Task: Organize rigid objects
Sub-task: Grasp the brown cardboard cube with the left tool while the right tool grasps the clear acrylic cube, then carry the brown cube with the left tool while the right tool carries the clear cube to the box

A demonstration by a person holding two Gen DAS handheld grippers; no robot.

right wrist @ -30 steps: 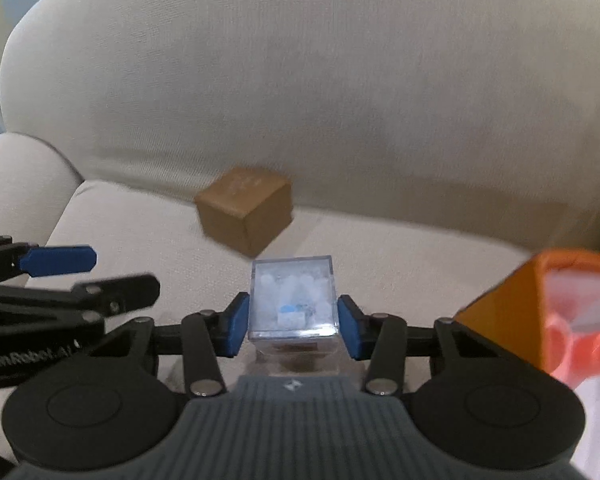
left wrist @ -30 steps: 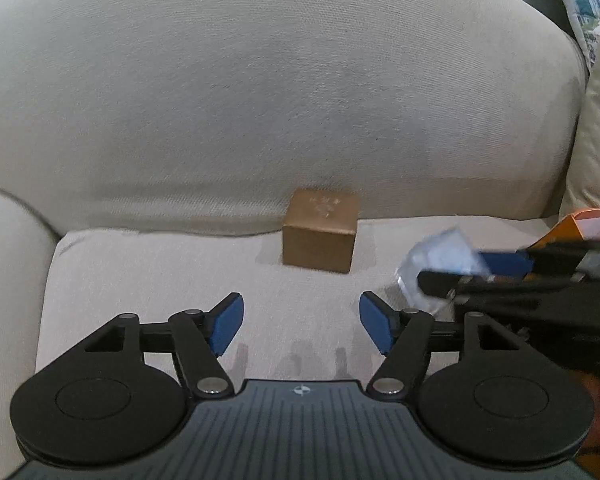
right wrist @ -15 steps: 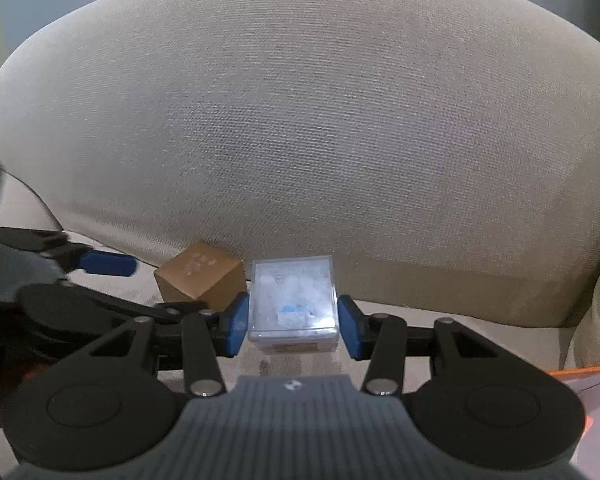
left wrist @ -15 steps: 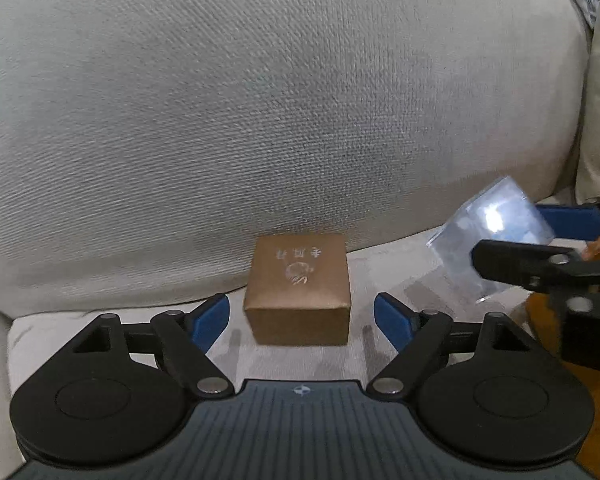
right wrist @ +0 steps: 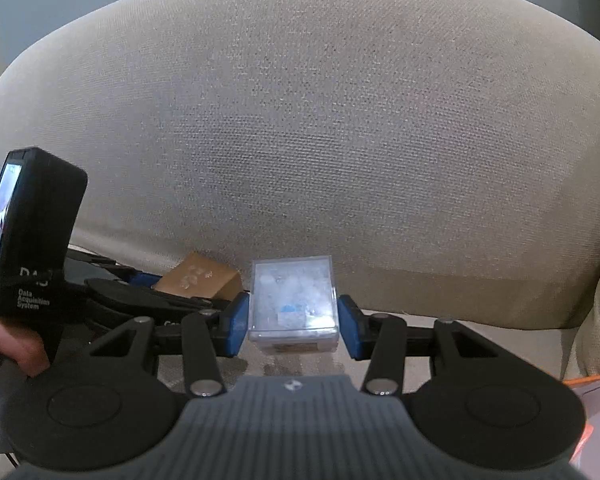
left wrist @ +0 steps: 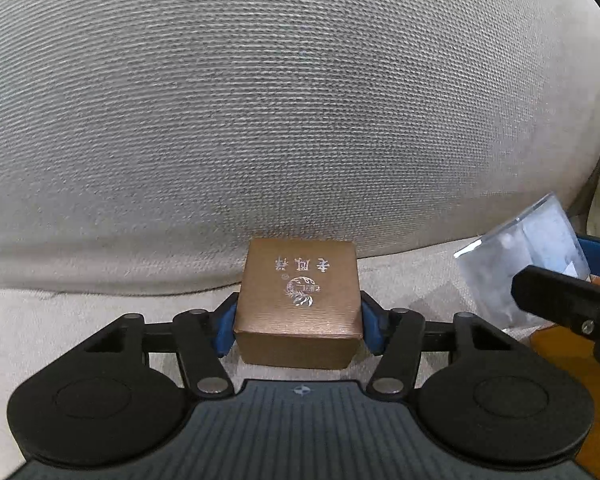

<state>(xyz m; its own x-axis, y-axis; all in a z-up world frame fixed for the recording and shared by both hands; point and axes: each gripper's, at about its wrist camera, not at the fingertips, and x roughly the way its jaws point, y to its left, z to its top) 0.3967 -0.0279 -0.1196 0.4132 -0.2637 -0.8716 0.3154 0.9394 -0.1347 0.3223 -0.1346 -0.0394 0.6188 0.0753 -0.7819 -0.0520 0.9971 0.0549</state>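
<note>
On the beige sofa seat (left wrist: 80, 320), against the backrest (left wrist: 300, 120), the left hand-held gripper (left wrist: 298, 322) has its blue pads (left wrist: 225, 328) pressed on both sides of a brown cardboard box (left wrist: 298, 300), which sits at 12 o'clock from its body. At about 3 o'clock from that box, the right hand-held gripper (right wrist: 292, 322) is clamped around a clear plastic box (right wrist: 293, 304) of whitish contents, just above the seat. An orange object (left wrist: 568, 356) lies at the far right edge.
</note>
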